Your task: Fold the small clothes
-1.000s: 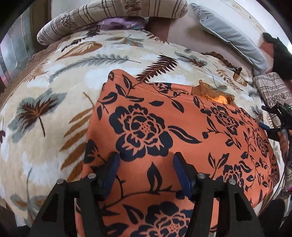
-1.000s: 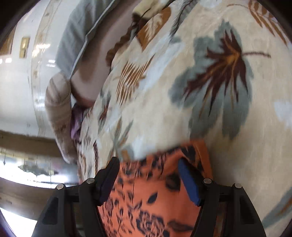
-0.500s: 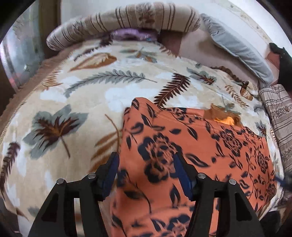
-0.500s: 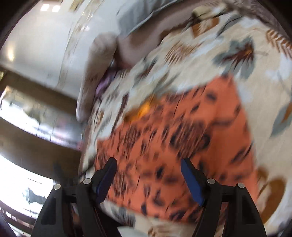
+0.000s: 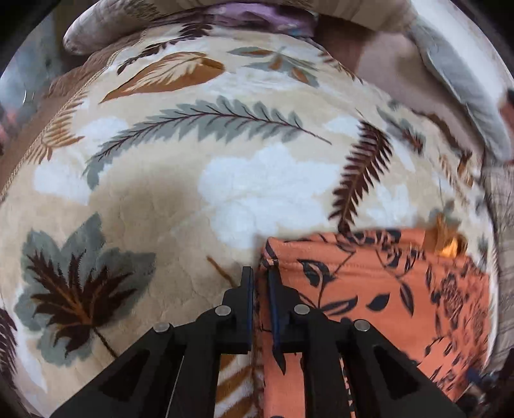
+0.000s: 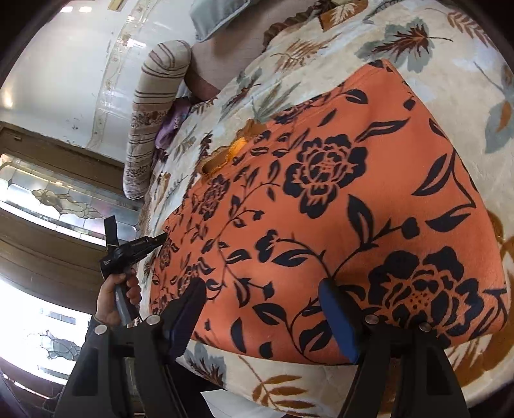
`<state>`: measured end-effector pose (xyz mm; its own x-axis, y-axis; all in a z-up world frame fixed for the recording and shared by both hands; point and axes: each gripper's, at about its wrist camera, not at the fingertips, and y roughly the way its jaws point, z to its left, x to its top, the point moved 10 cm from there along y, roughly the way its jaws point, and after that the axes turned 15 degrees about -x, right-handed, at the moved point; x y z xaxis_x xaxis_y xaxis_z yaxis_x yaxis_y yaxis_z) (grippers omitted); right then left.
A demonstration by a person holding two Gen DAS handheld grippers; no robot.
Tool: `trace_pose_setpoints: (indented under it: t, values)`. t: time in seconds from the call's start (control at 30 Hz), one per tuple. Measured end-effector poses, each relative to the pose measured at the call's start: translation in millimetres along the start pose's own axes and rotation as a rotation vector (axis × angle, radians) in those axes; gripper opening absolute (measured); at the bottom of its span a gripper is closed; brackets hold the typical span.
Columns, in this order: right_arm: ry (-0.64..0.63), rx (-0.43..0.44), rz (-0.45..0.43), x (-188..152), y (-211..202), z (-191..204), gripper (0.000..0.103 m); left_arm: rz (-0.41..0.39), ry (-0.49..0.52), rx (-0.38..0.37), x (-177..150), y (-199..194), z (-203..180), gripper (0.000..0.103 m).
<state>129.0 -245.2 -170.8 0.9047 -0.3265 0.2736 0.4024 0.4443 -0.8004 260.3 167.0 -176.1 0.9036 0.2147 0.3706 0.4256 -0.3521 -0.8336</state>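
Left wrist view shows the left gripper clenched on a corner of the orange garment lying flat on the bed's blanket, right gripper spread, holding nothing — thin bite may slip, collapsing the fold.

Left wrist cam sits low, close over the leaf-print blanket, looking fwd along its fingers toward the striped bolster at the bed's head. It's at the orange floral garment's left corner. Right wrist cam is higher & rolled sideways, over the opposite side of the garment. Shared: garment, blanket, bolster — and the left gripper shows in the right view.
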Motion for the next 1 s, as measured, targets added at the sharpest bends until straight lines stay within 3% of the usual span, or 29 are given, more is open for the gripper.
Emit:
trace_pose_setpoints:
  t: [0.17,0.3,0.33,0.43,0.47,0.67,0.73,0.93,1.0]
  values:
    - [0.095,0.048,-0.002,7.1,-1.5,-12.3,0.075,-0.024,0.026,0.069,-4.9,-10.7,-2.8,0.027]
    - [0.164,0.053,-0.06,16.3,-24.0,-22.1,0.076,-0.069,0.068,0.086,-16.1,-38.5,-15.9,0.028]
    - [0.172,0.051,-0.076,16.9,-31.7,-24.7,0.076,-0.088,0.087,0.089,-20.3,-48.5,-22.4,0.034]
    - [0.234,0.058,-0.106,10.0,-52.4,-38.0,0.076,-0.144,0.138,0.049,-39.8,-70.7,-52.1,0.066]
    - [0.27,0.062,-0.115,3.8,-59.3,-44.7,0.076,-0.167,0.16,0.036,-50.5,-77.7,-65.0,0.069]
    - [0.382,0.057,-0.069,-41.2,-62.8,-68.0,0.08,-0.172,0.244,-0.074,-100.1,-73.4,-129.9,0.07]
    - [0.436,0.033,-0.052,-44.0,-55.4,-80.4,0.08,-0.168,0.276,-0.073,-108.2,-65.5,-141.3,0.07]
    - [0.594,0.083,-0.124,-13.1,-43.6,-103.9,0.081,-0.064,0.246,-0.008,-127.9,-20.8,-125.2,0.07]
    - [0.629,0.097,-0.165,-3.7,-44.8,-110.2,0.07,-0.074,0.228,-0.015,-128.5,-17.4,-116.5,0.069]
